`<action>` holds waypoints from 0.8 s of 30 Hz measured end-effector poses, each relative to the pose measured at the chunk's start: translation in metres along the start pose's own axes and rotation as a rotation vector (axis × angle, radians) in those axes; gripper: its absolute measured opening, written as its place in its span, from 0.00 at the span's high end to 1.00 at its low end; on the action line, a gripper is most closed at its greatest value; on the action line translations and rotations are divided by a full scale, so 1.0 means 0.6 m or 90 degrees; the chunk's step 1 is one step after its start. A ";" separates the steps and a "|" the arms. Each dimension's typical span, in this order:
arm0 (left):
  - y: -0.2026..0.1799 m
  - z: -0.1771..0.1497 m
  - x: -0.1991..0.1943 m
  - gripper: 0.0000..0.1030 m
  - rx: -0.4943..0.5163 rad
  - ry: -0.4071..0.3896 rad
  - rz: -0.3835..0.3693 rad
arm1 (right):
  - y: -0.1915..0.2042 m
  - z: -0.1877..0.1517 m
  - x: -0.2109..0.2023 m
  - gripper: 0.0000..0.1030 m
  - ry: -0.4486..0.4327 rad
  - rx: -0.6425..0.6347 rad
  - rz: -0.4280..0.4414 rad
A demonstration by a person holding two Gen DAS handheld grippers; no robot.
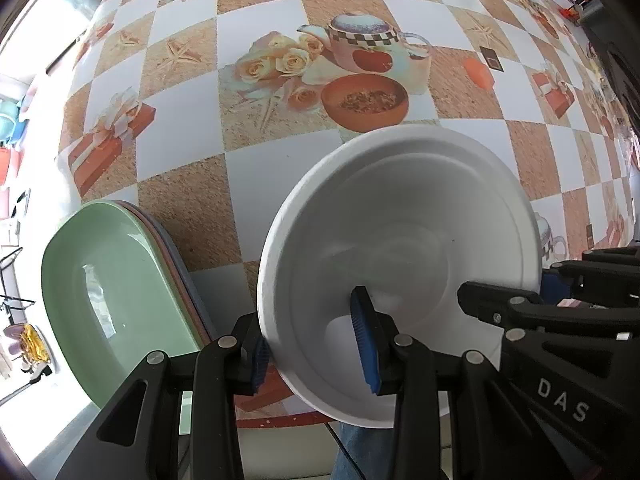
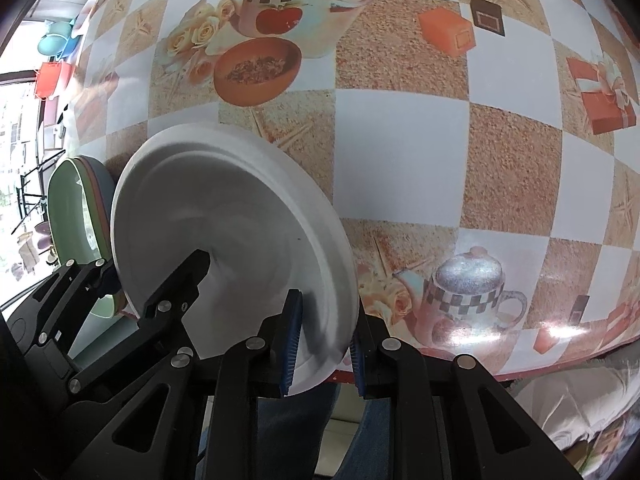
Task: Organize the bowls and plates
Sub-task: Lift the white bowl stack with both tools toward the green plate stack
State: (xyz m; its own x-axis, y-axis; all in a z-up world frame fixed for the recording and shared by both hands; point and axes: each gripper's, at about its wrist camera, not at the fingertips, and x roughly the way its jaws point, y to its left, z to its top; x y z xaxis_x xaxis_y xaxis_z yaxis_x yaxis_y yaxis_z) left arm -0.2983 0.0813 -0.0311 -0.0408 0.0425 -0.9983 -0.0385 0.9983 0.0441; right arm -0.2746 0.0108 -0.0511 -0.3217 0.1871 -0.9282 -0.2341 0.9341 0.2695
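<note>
White bowl [image 1: 400, 240] gripped at opposite rims.
Left gripper [image 1: 316, 354] and right gripper [image 2: 326, 350] both clamped narrowly on it; green plate stack [image 1: 108, 288] at 9 o'clock, nearer left.

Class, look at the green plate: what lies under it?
Under the green plate the edges of a pinkish plate and a grey-blue plate show, stacked. Only their rims are visible; anything beneath them is covered.

A white bowl [image 1: 400, 248] sits tilted beside a green plate [image 1: 100, 280] atop stacked plates.
</note>
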 end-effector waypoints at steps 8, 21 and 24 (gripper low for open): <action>-0.022 0.006 -0.020 0.61 0.012 -0.009 0.007 | -0.005 0.001 -0.019 0.76 -0.017 0.003 0.002; -0.031 -0.001 -0.082 0.61 0.010 -0.051 0.012 | 0.004 -0.003 -0.055 0.76 -0.038 -0.016 -0.005; -0.023 -0.006 -0.092 0.61 0.004 -0.059 0.011 | 0.005 -0.005 -0.063 0.76 -0.044 -0.022 -0.006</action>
State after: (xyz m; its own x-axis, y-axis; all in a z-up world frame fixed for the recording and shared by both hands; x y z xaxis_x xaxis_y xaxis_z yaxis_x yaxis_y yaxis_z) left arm -0.2991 0.0651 0.0238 0.0514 0.0632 -0.9967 -0.0330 0.9976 0.0615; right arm -0.2662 0.0056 -0.0144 -0.2554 0.2005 -0.9458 -0.2687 0.9250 0.2686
